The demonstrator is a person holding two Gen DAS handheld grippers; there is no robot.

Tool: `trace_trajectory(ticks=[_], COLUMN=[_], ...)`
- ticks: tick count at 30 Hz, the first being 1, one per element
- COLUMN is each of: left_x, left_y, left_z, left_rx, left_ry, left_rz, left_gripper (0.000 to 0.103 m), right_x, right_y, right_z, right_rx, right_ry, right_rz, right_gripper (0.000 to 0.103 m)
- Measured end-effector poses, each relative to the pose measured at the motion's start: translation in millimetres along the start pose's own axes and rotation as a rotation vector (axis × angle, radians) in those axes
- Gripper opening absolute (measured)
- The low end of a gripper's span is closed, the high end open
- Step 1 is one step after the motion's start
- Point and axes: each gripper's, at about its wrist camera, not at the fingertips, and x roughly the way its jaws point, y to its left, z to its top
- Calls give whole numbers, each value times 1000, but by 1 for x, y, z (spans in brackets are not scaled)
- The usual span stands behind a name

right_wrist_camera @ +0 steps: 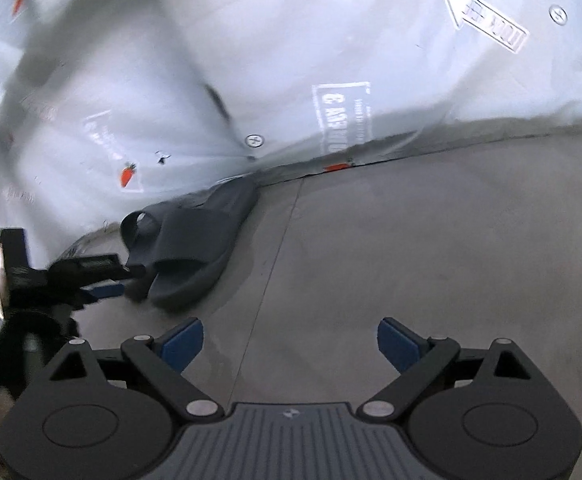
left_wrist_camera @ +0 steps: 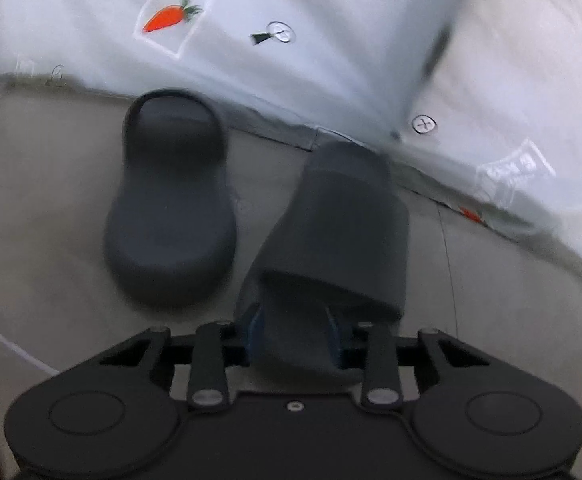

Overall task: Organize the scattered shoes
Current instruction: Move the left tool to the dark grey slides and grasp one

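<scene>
I am looking down at a grey concrete floor (right_wrist_camera: 411, 248) that is meeting a wall draped in pale plastic sheeting (left_wrist_camera: 331, 40), printed with orange carrot pictures (left_wrist_camera: 167, 18) and faint mirrored lettering, with a few round screw heads (left_wrist_camera: 424, 124) showing through. In the left wrist view, my left gripper (left_wrist_camera: 293, 330) is clamping the heel end of a dark grey slide slipper (left_wrist_camera: 343, 232), its blue pads pressed against either side of the sole, and the slipper's strap is pointing away from me toward the foot of the wall. Just beside it, on its left, a second dark grey slipper (left_wrist_camera: 171, 200) is lying sole-up on the floor, its far end near the wall's lower edge. The two are close together but I cannot tell whether they are touching. The frame is somewhat blurred. In the right wrist view, my right gripper (right_wrist_camera: 289, 344) is hanging over bare floor with its blue pads spread wide apart and nothing between them. Off to its left, near the wall's base, I am seeing the held slipper (right_wrist_camera: 195, 248) from the side, tilted, with the left gripper (right_wrist_camera: 107, 276) gripping its near end. The overturned slipper is sitting behind it, only partly visible.
</scene>
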Motion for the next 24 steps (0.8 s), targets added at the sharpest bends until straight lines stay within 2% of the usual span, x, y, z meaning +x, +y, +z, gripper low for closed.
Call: trace_trajectory(ticks=[1, 4, 10, 16, 17, 19, 20, 21, 23, 24], left_x=[2, 1, 6, 21, 18, 5, -8, -20, -33, -43], left_y=[-2, -23, -72, -118, -129, -145, -152, -155, -153, -147], left_z=[-1, -14, -28, -22, -20, -18, -18, -17, -17, -15], left_rx=[3, 28, 85, 75, 93, 137, 182, 226, 271, 298], left_ry=[12, 14, 33, 60, 65, 40, -2, -44, -89, -119], left_rz=[-16, -54, -138, -221, -265, -323, -340, -345, -340, -331], left_gripper=[19, 18, 18, 21, 21, 29, 33, 41, 43, 48], right_x=[0, 4, 8, -2, -5, -9, -11, -12, -16, -18], right_y=[-3, -8, -6, -14, -17, -22, -24, -26, -30, -33], right_z=[2, 6, 9, 3, 1, -1, -2, -2, -3, -4], right_rx=[22, 38, -7, 5, 10, 23, 29, 33, 40, 43], right_ry=[-3, -2, 8, -2, -4, -8, -11, -14, -23, -31], right_rz=[6, 16, 25, 41, 39, 33, 28, 24, 16, 9], right_gripper=[94, 94, 94, 94, 94, 94, 94, 94, 94, 94])
